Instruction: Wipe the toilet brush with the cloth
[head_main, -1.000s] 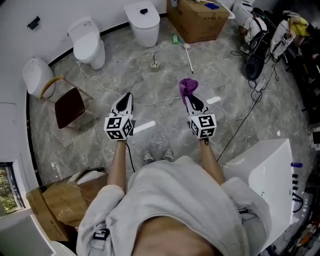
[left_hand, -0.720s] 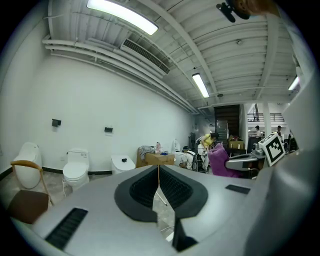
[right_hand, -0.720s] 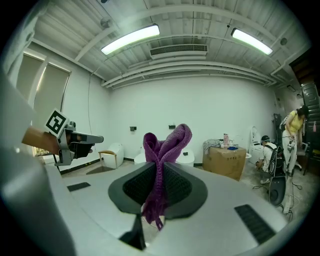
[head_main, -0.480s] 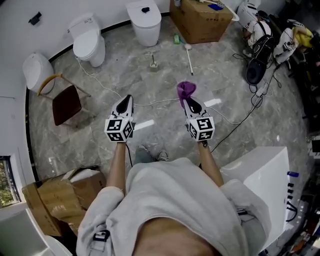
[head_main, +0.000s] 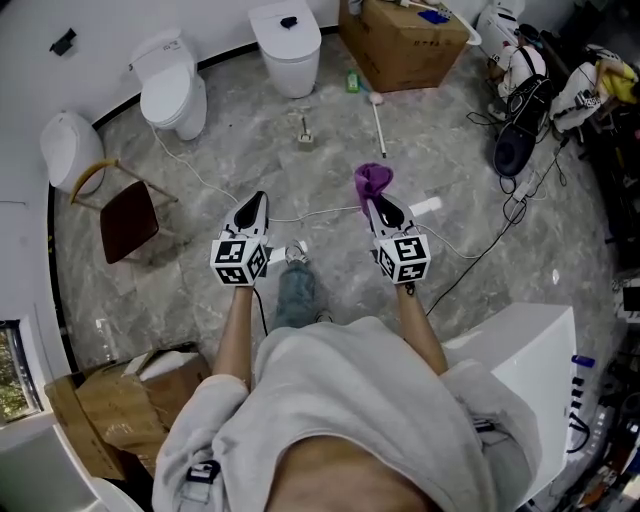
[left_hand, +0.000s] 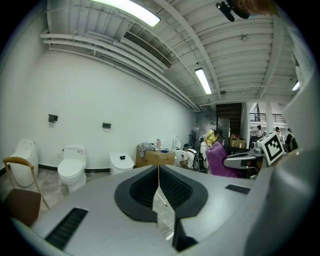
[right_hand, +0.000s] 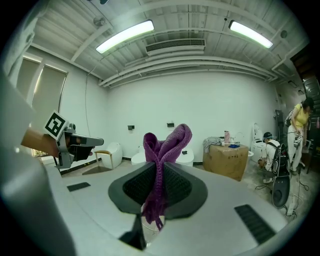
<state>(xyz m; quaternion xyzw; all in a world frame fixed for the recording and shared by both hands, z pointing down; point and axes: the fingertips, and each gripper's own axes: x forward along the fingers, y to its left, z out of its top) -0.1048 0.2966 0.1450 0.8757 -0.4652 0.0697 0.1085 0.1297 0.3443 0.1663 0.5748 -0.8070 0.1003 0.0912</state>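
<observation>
Because the toilet brush (head_main: 379, 118) is lying on the floor well ahead, we are holding the cloth (head_main: 373, 178) pinched in the right gripper (head_main: 375, 203), leaving the left gripper (head_main: 256, 200) pressed together, empty, for the brush.

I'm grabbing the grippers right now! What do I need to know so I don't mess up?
Left gripper: shut, nothing in it.
Right gripper: shut on the purple cloth, which sticks up above the jaws.
Toilet brush: lying on the floor ahead, near the cardboard box, out of reach and untouched.
Done: the cloth is in hand.
Left: get to the brush, probably lift it with the left gripper, then wipe it with the cloth.
</observation>
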